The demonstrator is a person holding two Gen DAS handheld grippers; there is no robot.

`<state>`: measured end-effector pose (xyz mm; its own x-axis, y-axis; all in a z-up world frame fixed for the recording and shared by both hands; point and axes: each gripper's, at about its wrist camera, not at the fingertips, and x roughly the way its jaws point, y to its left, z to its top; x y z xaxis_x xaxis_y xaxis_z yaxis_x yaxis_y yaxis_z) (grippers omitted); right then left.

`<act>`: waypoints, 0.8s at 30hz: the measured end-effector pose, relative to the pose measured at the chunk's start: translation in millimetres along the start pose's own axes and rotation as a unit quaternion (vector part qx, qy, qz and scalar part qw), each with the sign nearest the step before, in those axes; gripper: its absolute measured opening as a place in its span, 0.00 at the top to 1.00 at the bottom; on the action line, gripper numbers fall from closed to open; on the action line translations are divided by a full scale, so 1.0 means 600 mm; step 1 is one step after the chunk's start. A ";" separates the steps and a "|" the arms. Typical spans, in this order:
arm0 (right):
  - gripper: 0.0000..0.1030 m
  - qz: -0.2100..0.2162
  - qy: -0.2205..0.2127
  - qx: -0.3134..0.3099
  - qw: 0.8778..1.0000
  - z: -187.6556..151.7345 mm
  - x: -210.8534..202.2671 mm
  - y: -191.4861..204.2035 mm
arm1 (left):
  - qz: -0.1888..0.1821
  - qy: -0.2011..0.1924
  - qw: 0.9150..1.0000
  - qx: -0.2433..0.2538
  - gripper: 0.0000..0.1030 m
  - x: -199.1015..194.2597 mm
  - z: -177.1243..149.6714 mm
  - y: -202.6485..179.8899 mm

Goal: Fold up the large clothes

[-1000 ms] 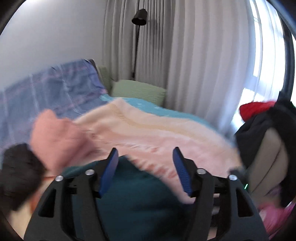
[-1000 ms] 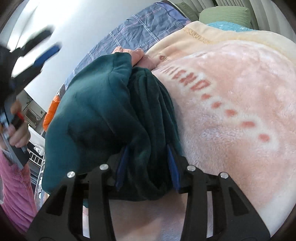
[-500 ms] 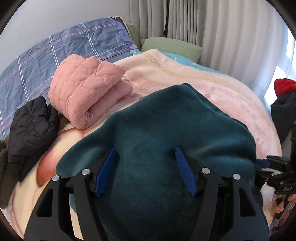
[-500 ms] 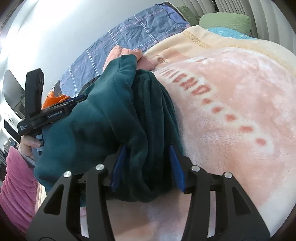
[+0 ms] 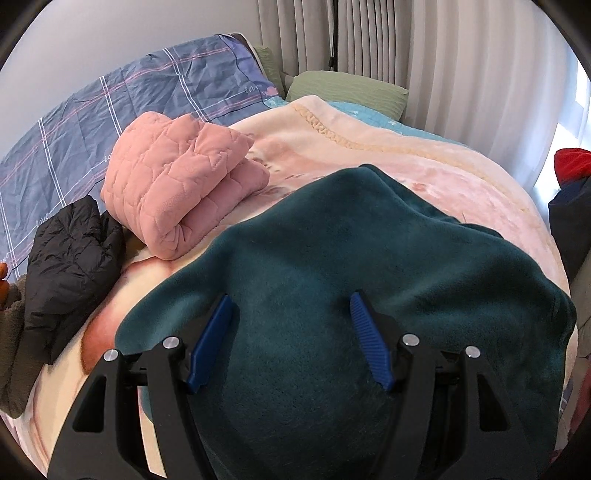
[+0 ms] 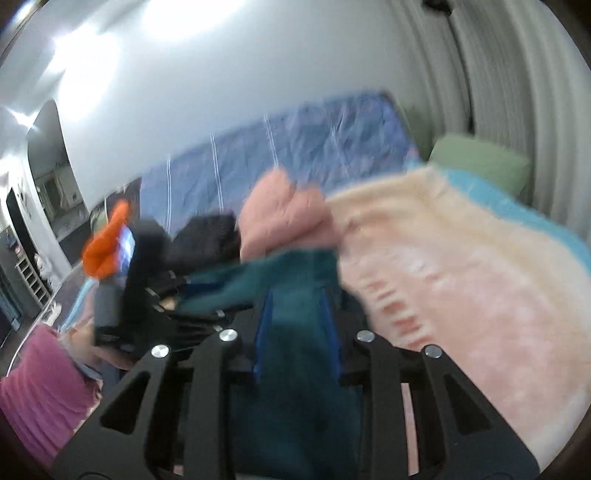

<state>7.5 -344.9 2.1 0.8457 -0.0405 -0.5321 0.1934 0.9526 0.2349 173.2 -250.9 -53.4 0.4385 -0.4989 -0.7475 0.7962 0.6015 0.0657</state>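
A bed under a pink fleece blanket fills the room's middle. At twelve o'clock a green pillow meets pale pleated curtains; at ten o'clock a blue plaid sheet leans on a white wall. Daylight enters at three o'clock.

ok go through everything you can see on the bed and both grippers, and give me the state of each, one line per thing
Teal fleece garment: bunched, one end pulled up.
Left gripper: jaws apart, pressed down on the fleece.
Right gripper: jaws closing, fleece between them.
Pink quilted garment: folded, lying on the blanket.
Black puffer jacket: crumpled, unfolded.
Pink blanket: spread flat.
Green pillow: at the head of the bed.
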 end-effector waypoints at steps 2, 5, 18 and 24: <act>0.74 -0.041 0.074 0.007 0.996 -0.041 0.100 -0.017 | 0.002 0.000 1.000 -0.002 0.35 0.000 -0.001 0.000; 0.74 -0.056 0.056 0.019 0.997 -0.073 0.115 -0.031 | 0.023 0.004 1.000 0.010 0.35 0.016 0.005 -0.018; 0.58 -0.003 0.086 0.046 0.995 0.004 0.062 -0.052 | 0.016 0.004 1.000 -0.004 0.34 0.011 0.004 -0.007; 0.58 0.052 0.046 0.023 0.997 0.109 0.089 -0.021 | 0.018 0.006 1.000 -0.001 0.34 0.014 0.004 -0.003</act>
<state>83.0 -378.6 24.1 0.8131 0.0872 -0.5756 0.1324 0.9351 0.3286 176.4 -257.7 -58.1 0.4610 -0.4694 -0.7531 0.7792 0.6202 0.0904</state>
